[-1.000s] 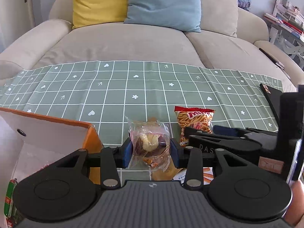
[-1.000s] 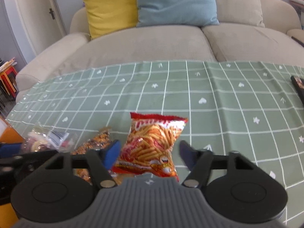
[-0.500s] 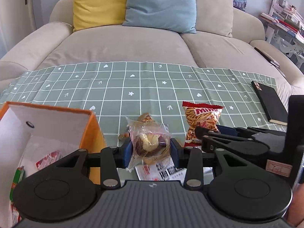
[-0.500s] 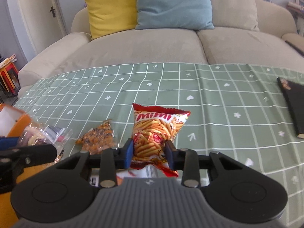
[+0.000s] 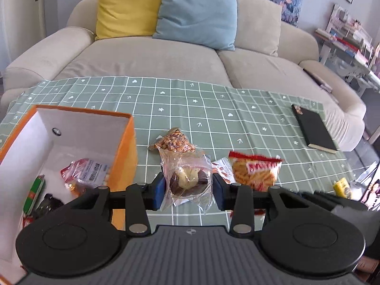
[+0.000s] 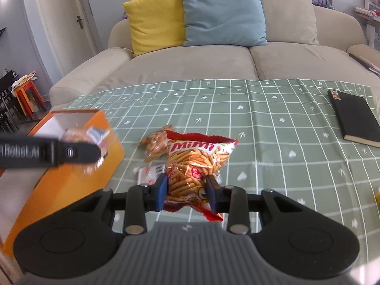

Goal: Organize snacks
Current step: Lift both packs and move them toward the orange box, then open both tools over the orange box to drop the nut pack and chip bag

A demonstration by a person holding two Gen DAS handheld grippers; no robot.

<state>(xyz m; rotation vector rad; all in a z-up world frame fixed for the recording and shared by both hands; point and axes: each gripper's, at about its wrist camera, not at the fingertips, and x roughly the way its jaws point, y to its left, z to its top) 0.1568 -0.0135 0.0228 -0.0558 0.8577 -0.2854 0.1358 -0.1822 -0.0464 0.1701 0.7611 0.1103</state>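
My left gripper (image 5: 188,191) is shut on a clear-wrapped pastry (image 5: 187,180) and holds it above the green checked cloth, just right of the orange box (image 5: 125,147). Inside the box lie several wrapped snacks (image 5: 85,173). My right gripper (image 6: 186,191) is shut on a red Mimi snack bag (image 6: 197,161), lifted off the cloth. A small bag of nuts (image 6: 155,142) and a white-and-red packet (image 6: 149,173) rest on the cloth beneath. The right wrist view shows the left gripper's finger (image 6: 47,153) with the pastry over the box's edge.
A black notebook (image 6: 353,118) lies at the table's right side. A small yellow item (image 5: 342,187) sits near the right front edge. Behind the table stands a beige sofa (image 5: 147,57) with yellow and blue cushions.
Both grippers rose and pulled back from the cloth. The right gripper closed on the Mimi bag and lifted it. The left gripper carried the pastry toward the orange box.
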